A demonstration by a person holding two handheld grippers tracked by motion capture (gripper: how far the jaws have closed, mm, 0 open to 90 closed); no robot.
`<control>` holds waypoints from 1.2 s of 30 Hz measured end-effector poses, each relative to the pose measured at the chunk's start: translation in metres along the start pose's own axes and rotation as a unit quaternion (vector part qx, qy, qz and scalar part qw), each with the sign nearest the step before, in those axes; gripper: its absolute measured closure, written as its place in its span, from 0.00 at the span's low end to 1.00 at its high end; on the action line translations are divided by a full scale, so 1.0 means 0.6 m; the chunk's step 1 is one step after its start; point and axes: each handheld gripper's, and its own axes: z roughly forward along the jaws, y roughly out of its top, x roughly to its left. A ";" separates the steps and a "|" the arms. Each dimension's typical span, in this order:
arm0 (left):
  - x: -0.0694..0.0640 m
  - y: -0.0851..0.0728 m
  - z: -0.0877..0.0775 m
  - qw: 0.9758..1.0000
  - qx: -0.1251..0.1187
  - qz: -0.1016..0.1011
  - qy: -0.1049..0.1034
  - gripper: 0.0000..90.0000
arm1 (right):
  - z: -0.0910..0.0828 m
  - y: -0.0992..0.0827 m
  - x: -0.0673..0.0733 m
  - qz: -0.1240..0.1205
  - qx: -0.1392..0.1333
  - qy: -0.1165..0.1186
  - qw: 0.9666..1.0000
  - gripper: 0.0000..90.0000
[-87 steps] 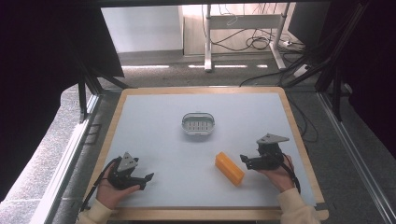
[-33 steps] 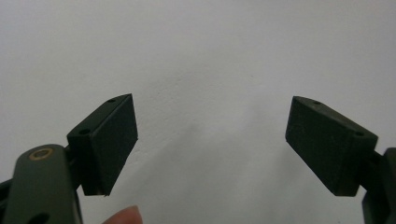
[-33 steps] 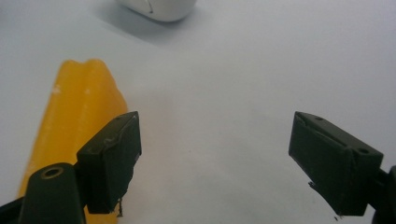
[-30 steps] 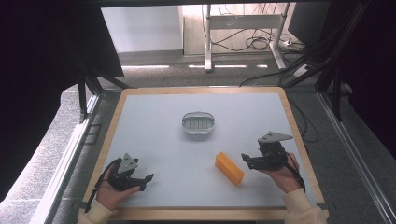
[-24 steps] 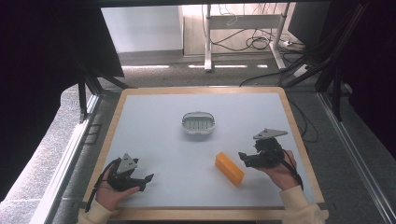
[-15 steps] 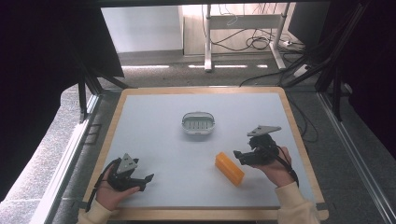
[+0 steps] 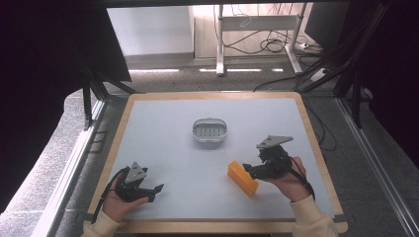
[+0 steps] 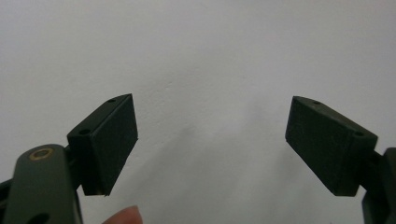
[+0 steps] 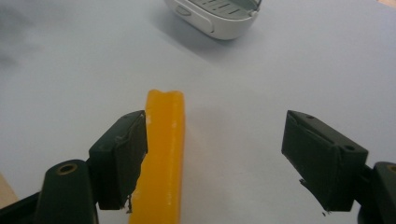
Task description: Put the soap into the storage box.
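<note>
Desk (image 7: 163, 123): a pale blue-grey top in a light wooden rim, carrying every item listed here; places below are being given relative to the yellow block. White dish (image 7: 211, 130): an oval, slotted, shallow tray, sitting upright on the desk well beyond the yellow block and a little to its left in the high view; in the right gripper view its near rim (image 9: 219, 18) is showing at the top. Yellow block (image 7: 242, 177): a long orange-yellow bar, lying flat on the desk right of centre, its length running diagonally. Right gripper (image 7: 249, 171): held in the person's right hand, sitting at the block's right side; in the right gripper view (image 9: 212, 158) its jaws are standing wide and have just been closing a little, the left jaw lying just against the block's (image 9: 163, 154) side, the right jaw well clear, nothing being clamped. Left gripper (image 7: 157, 190): held in the left hand, resting far left of the block near the desk's front edge; its own view (image 8: 210, 149) is showing jaws spread wide over bare desk, holding nothing.
</note>
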 end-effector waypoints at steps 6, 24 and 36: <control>0.001 0.000 0.000 1.000 -0.001 -0.001 0.000 0.19 | 0.007 0.005 0.021 -0.016 0.012 0.011 1.000 0.26; 0.002 0.001 -0.001 1.000 0.001 0.005 -0.001 0.19 | 0.053 0.004 0.041 -0.029 0.078 0.029 0.996 0.30; 0.003 0.000 -0.003 1.000 0.002 0.006 -0.001 0.19 | 0.098 0.004 0.047 -0.033 0.146 0.019 0.989 0.43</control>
